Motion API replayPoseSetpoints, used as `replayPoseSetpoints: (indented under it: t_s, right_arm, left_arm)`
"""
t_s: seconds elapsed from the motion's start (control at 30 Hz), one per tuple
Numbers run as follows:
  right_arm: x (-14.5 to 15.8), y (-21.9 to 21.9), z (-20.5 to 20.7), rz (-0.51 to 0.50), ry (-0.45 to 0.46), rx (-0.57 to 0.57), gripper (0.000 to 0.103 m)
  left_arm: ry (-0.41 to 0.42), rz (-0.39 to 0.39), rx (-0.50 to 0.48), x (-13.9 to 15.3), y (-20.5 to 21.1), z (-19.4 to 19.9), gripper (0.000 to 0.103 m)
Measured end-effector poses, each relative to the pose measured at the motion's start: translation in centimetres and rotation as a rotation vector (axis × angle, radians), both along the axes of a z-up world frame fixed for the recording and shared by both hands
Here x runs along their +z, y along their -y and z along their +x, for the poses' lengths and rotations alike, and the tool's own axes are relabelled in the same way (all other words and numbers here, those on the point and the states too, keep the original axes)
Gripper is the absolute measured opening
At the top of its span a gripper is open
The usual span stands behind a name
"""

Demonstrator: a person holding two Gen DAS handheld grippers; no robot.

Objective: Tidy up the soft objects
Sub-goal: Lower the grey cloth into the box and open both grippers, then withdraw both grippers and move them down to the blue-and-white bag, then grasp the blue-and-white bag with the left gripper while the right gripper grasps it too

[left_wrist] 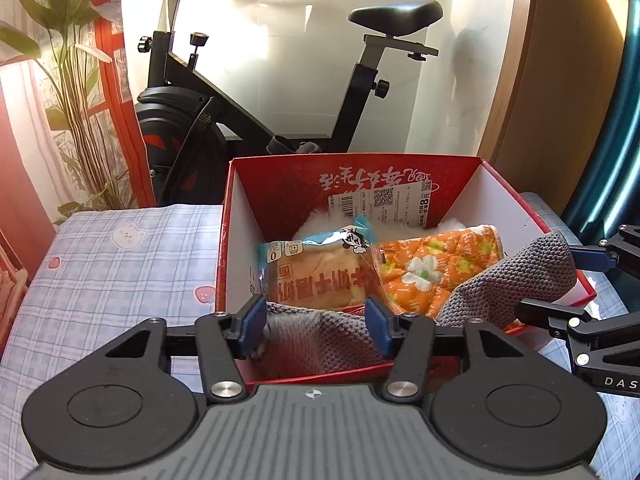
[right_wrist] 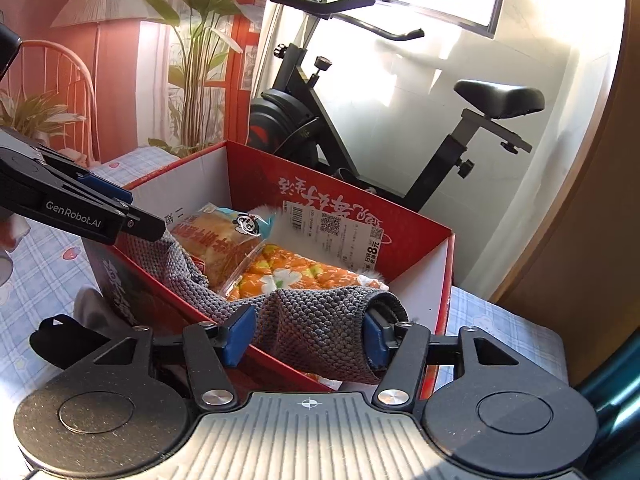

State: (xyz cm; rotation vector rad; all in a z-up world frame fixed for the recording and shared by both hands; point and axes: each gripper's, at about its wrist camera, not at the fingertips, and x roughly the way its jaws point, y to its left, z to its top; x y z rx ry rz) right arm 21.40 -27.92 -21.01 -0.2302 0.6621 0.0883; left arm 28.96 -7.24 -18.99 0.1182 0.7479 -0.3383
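Grey knit cloth [right_wrist: 320,332] sags over the red box [right_wrist: 416,240] rim, low centre — both grippers, left [left_wrist: 316,326] and right [right_wrist: 306,338], stand parted, clamping nothing. Release looks done; next — tuck it inside.

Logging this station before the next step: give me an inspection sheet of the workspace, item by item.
Surface: blue checked cloth with bear prints, under the box.
Job's things: red box holds a bread packet, an orange floral quilted cloth and something white and fluffy behind them; a grey knitted cloth drapes over the box's near edge.
Clutter: nothing seen.
Grippers: left claw open, grey cloth between its pads, not pinched; right claw open, the cloth's folded end lying over one pad.
Cables: one black cable on the exercise bike.
Surroundings: exercise bike, potted plant, lamp, window.
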Motion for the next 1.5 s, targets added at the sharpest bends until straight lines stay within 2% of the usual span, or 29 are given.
replayPoseSetpoints:
  t_s: [0.17,0.47,0.93,1.23,1.5]
  right_arm:
    - [1.1,-0.6,-2.4,0.033,0.033,0.008,0.065]
    - [0.4,-1.0,-7.0,0.084,0.028,0.028,0.066]
    - [-5.7,-0.2,-10.8,0.193,-0.095,-0.029,0.066]
    - [-8.2,-0.2,-11.3,0.25,-0.168,-0.038,0.066]
    - [-9.3,0.0,-11.0,0.365,-0.233,-0.051,0.067]
  left_arm:
    - [0.023,-0.011,-0.03,1.2,-0.6,-2.0,0.079]
    - [0.043,0.017,-0.109,1.1,-0.8,-5.9,0.079]
    - [-0.063,-0.053,-0.236,-2.9,-0.7,-10.6,0.076]
    - [-0.177,-0.088,-0.181,-6.2,-1.7,-10.5,0.074]
    - [-0.228,-0.124,-0.156,-7.9,-0.6,-10.4,0.071]
